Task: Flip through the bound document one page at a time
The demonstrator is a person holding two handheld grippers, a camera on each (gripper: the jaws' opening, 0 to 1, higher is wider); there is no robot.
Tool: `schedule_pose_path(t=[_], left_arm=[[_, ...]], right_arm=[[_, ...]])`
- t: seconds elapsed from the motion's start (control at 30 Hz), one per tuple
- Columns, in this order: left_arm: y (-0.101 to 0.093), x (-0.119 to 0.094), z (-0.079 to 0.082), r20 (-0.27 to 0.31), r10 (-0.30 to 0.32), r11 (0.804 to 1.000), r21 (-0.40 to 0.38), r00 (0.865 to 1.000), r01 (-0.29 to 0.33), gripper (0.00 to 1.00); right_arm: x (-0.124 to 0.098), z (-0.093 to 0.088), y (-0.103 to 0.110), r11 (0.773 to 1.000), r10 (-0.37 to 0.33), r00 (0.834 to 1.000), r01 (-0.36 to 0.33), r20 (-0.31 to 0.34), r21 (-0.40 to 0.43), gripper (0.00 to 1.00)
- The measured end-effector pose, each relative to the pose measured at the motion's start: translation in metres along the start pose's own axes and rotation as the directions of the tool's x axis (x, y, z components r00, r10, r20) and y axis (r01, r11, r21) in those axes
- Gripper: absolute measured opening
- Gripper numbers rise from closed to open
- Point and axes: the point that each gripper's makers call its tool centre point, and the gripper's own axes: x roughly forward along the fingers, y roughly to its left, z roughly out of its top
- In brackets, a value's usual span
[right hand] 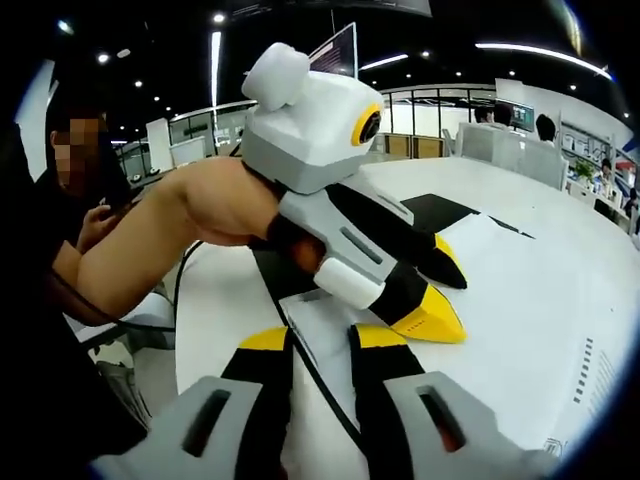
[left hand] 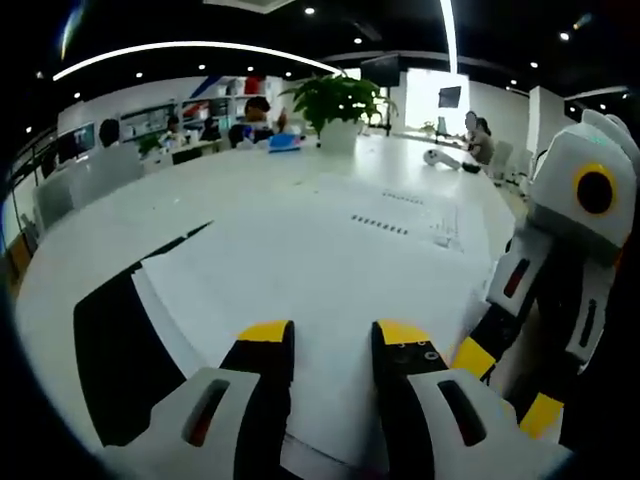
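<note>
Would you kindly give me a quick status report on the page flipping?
Left tool open over document. Right tool open, near its edge, holding nothing. Plant far off, not in the way.

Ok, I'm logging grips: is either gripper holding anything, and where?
Nothing is held. The left gripper has its jaws apart above the page; a page edge runs between the right gripper open jaws, unclamped.

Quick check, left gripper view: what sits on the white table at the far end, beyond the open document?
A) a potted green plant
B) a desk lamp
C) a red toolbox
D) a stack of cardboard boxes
A: a leafy potted green plant in a white pot stands at the far end of the white table, past the open bound document that lies ahead of the left gripper.
</note>
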Motion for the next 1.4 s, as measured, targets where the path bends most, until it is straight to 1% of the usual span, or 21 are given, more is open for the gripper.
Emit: schedule_pose_path(t=[0.13,0.17,0.2,0.23,0.3,0.47,0.53,0.57,0.6,0.63,0.7,0.77,0.83,0.9,1.0,1.07,1.2,1.23,1.27,1.3,1.4], left_arm=[[0.003,-0.001,-0.001,-0.007,0.001,1.0,0.009,1.0,-0.001,0.33],[0.004,-0.001,-0.002,-0.008,0.002,1.0,0.011,1.0,-0.001,0.33],[0.005,-0.002,-0.002,-0.01,0.003,1.0,0.012,1.0,-0.003,0.33],[0.005,-0.002,-0.002,-0.009,0.004,1.0,0.016,1.0,-0.003,0.33],[0.009,-0.002,-0.003,-0.001,0.002,1.0,0.019,1.0,-0.002,0.33],[0.012,-0.002,-0.003,0.009,0.001,1.0,0.022,1.0,-0.001,0.33],[0.012,-0.002,-0.004,0.004,0.0,1.0,0.025,1.0,0.0,0.33],[0.012,-0.002,-0.004,0.001,0.0,1.0,0.03,1.0,0.0,0.32],[0.011,-0.002,-0.004,-0.003,-0.002,0.999,0.034,1.0,0.002,0.3],[0.01,-0.002,-0.004,-0.006,-0.004,0.999,0.035,1.0,0.005,0.29],[0.01,0.0,-0.004,-0.005,-0.009,0.999,0.04,1.0,0.009,0.27],[0.012,0.001,-0.005,0.004,-0.011,0.999,0.041,1.0,0.01,0.27],[0.013,0.001,-0.005,0.012,-0.013,0.999,0.043,1.0,0.012,0.27],[0.014,0.003,-0.005,0.019,-0.014,0.999,0.039,1.0,0.014,0.27],[0.012,0.003,-0.005,0.02,-0.013,0.999,0.037,1.0,0.012,0.27],[0.012,0.003,-0.006,0.019,-0.012,0.999,0.038,1.0,0.011,0.27],[0.012,0.003,-0.006,0.029,-0.016,0.999,0.037,0.999,0.015,0.27],[0.011,0.003,-0.006,0.03,-0.015,0.999,0.038,0.999,0.014,0.27],[0.011,0.003,-0.006,0.03,-0.015,0.999,0.039,0.999,0.014,0.27],[0.01,0.003,-0.006,0.03,-0.014,0.999,0.038,0.999,0.013,0.27],[0.01,0.003,-0.006,0.029,-0.013,0.999,0.037,0.999,0.012,0.27]], right_arm=[[-0.001,-0.001,0.007,0.998,0.032,0.999,-0.032,-0.01,-0.045,0.33],[-0.003,-0.001,0.008,0.998,0.044,0.999,-0.045,-0.013,-0.039,0.33],[-0.007,0.0,0.012,0.997,0.082,0.997,-0.082,-0.006,-0.01,0.31],[-0.011,0.001,0.015,0.994,0.106,0.994,-0.106,0.0,0.01,0.27],[-0.023,0.007,0.019,0.988,0.152,0.988,-0.152,0.031,0.015,0.2],[-0.057,0.022,0.003,0.986,0.165,0.98,-0.167,0.114,0.004,0.25],[-0.07,0.024,-0.016,0.991,0.136,0.981,-0.137,0.137,-0.001,0.25],[-0.075,0.023,-0.028,0.995,0.102,0.987,-0.1,0.126,-0.026,0.25],[-0.08,0.022,-0.041,0.996,0.067,0.992,-0.06,0.107,-0.064,0.25],[-0.088,0.021,-0.059,0.991,0.015,0.996,-0.002,0.092,-0.136,0.26],[-0.102,0.021,-0.081,0.974,-0.044,0.996,0.059,0.074,-0.221,0.27],[-0.113,0.021,-0.097,0.963,-0.066,0.995,0.083,0.074,-0.256,0.28],[-0.121,0.022,-0.108,0.965,-0.066,0.994,0.087,0.092,-0.246,0.29],[-0.124,0.023,-0.115,0.969,-0.048,0.991,0.076,0.122,-0.235,0.29],[-0.125,0.019,-0.126,0.976,-0.036,0.991,0.062,0.128,-0.207,0.29],[-0.121,0.011,-0.131,0.985,-0.01,0.994,0.028,0.106,-0.171,0.28],[-0.11,0.003,-0.13,0.987,0.048,0.995,-0.034,0.089,-0.155,0.26],[-0.106,0.0,-0.13,0.987,0.052,0.995,-0.038,0.081,-0.156,0.25],[-0.103,-0.007,-0.13,0.98,0.06,0.997,-0.051,0.04,-0.193,0.23],[-0.1,-0.011,-0.129,0.976,0.063,0.998,-0.058,0.021,-0.209,0.21],[-0.094,-0.015,-0.122,0.973,0.088,0.996,-0.082,0.02,-0.217,0.18]])
